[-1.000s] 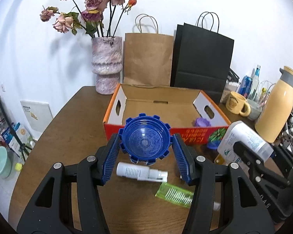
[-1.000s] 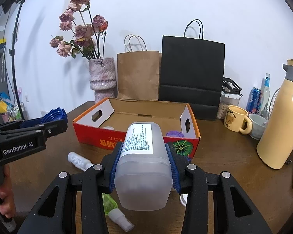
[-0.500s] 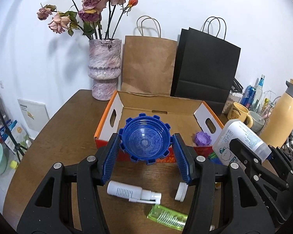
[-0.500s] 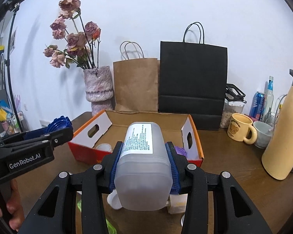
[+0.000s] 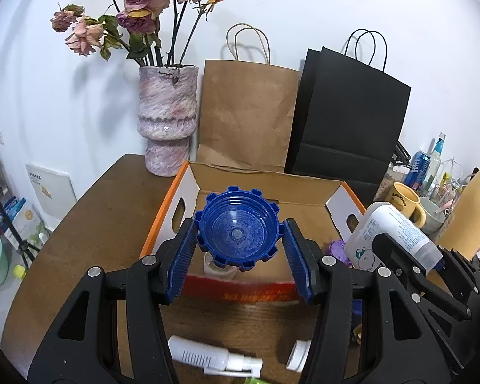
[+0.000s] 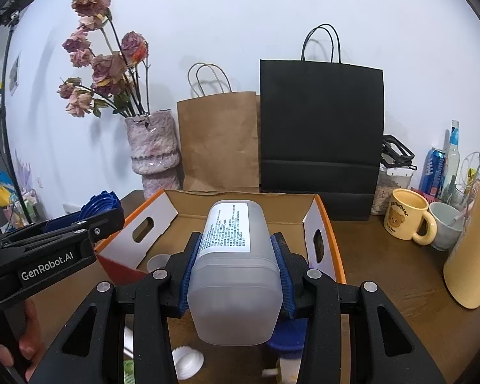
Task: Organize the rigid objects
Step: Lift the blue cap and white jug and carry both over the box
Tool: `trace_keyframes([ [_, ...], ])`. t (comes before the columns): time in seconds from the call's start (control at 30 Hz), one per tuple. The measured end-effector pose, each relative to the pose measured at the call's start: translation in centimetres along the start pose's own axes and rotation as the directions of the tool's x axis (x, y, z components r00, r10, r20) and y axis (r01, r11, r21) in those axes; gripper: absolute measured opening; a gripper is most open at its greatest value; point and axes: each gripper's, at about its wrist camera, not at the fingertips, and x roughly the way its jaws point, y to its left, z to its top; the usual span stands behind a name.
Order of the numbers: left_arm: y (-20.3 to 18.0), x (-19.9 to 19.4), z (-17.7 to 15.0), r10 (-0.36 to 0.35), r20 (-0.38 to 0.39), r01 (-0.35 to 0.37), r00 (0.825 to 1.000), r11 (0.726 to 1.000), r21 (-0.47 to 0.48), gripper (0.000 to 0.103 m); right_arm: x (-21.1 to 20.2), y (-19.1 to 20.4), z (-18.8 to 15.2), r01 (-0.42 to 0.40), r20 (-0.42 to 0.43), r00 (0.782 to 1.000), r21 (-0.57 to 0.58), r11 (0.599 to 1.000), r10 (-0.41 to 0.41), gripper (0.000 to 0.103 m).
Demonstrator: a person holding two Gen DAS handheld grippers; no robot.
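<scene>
Blue ribbed fingers point(image 5: 184, 256) of the left gripper point(image 5: 238, 257) pinch a blue notched plastic cap point(image 5: 238, 228), its hollow side facing the camera, held above the near wall of an open orange-edged cardboard box point(image 5: 176, 192). Fingers point(image 6: 284, 275) of the right gripper point(image 6: 236, 276) clamp a frosted white plastic bottle point(image 6: 235, 268) with a printed label, its base toward the camera, also raised over the box's near edge. Inside the box sit a small white cup point(image 5: 216, 268) and a purple object point(image 5: 339, 251). On the wooden tabletop point(image 5: 89, 224) in front of the box lie a white spray bottle point(image 5: 204, 356) and a white ribbed cap point(image 5: 299, 355). Behind the box stand a pink vase of dried roses point(image 5: 166, 121), a brown paper bag point(image 5: 246, 115) and a black paper bag point(image 5: 352, 121). To the right sit a yellow bear mug point(image 6: 406, 214) and a cream thermos point(image 6: 473, 249).
</scene>
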Motion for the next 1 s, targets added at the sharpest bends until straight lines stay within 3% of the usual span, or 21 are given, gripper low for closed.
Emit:
trace_keyframes([
  [1.0,0.0,9.2,2.5,0.061,-0.047,-0.058,0.997,0.996,0.069,0.051,9.6,-1.3,2.5,0.020,-0.104,0.994,-0.077,0.997,-0.028,0.047],
])
